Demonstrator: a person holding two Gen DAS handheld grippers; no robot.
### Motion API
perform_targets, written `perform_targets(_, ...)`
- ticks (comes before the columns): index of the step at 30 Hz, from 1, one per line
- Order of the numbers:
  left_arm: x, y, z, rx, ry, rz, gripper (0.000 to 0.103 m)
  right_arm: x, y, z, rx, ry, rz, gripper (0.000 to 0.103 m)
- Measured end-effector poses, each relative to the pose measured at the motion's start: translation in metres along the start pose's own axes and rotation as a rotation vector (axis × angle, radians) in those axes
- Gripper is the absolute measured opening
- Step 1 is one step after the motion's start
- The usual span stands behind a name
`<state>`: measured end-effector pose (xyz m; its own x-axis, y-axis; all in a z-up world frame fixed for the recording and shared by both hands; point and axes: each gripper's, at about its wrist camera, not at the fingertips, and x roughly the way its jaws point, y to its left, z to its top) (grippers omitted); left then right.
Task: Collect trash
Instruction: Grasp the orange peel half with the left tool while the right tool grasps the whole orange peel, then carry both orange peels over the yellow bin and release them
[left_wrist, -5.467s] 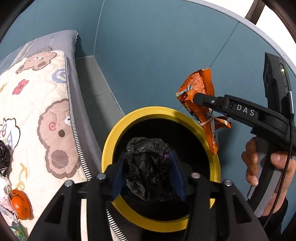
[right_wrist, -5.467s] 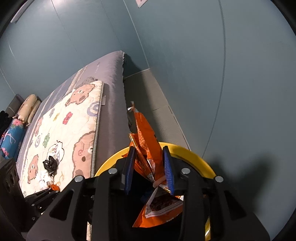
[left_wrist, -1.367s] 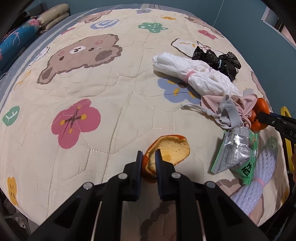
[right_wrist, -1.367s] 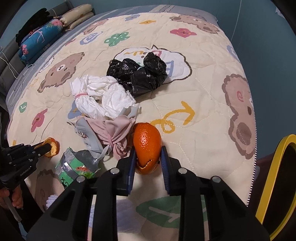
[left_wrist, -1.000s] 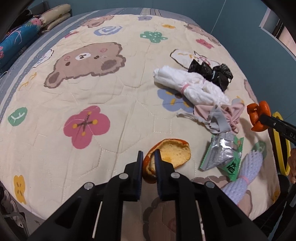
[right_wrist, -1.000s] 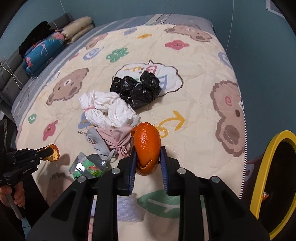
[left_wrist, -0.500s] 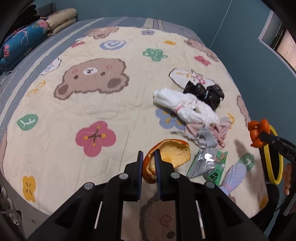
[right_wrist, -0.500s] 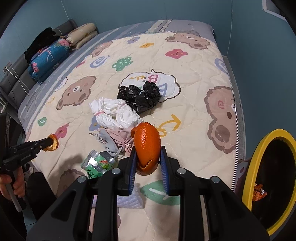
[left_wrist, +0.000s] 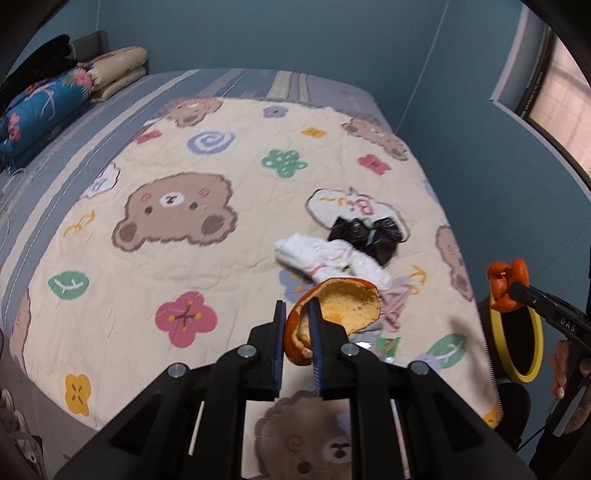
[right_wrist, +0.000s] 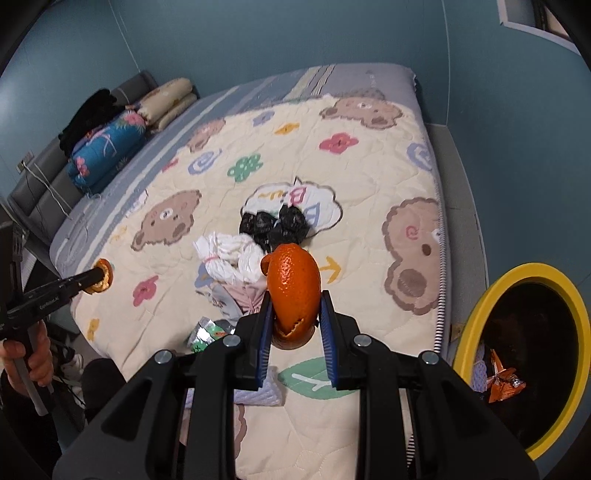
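Note:
My left gripper (left_wrist: 297, 314) is shut on a cupped piece of orange peel (left_wrist: 343, 308), pale inside facing up, held above the quilted bed (left_wrist: 184, 258). My right gripper (right_wrist: 294, 308) is shut on a larger orange peel (right_wrist: 293, 282), upright above the bed's near right side. Each gripper shows in the other view, the right one (left_wrist: 511, 291) with its peel (left_wrist: 504, 282) over the bin, the left one (right_wrist: 99, 277) at the bed's left edge. The yellow-rimmed bin (right_wrist: 476, 317) stands on the floor at the right, an orange wrapper (right_wrist: 502, 380) inside.
On the quilt lie a black bag (right_wrist: 275, 223), a white tied bag (right_wrist: 229, 258), pink and grey cloth (right_wrist: 243, 299), a green and silver wrapper (right_wrist: 205, 332) and a white foam net (right_wrist: 258, 391). Pillows (right_wrist: 110, 144) are stacked at the headboard. Blue walls close in on the right.
Both grippers have risen away from the quilt with their peels, so the bed looks smaller and farther. The bin has come further into the right wrist view.

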<state>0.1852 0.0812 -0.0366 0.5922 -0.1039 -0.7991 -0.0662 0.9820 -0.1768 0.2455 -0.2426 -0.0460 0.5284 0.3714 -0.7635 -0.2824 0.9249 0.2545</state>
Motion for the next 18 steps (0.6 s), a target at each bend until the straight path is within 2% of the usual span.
perform_targets(18,-0.028,-0.117,0.02,0.172,-0.05,-0.13,0.012,-0.08,-0.062,0.007,0.077,-0.124,-0.068,0.023)
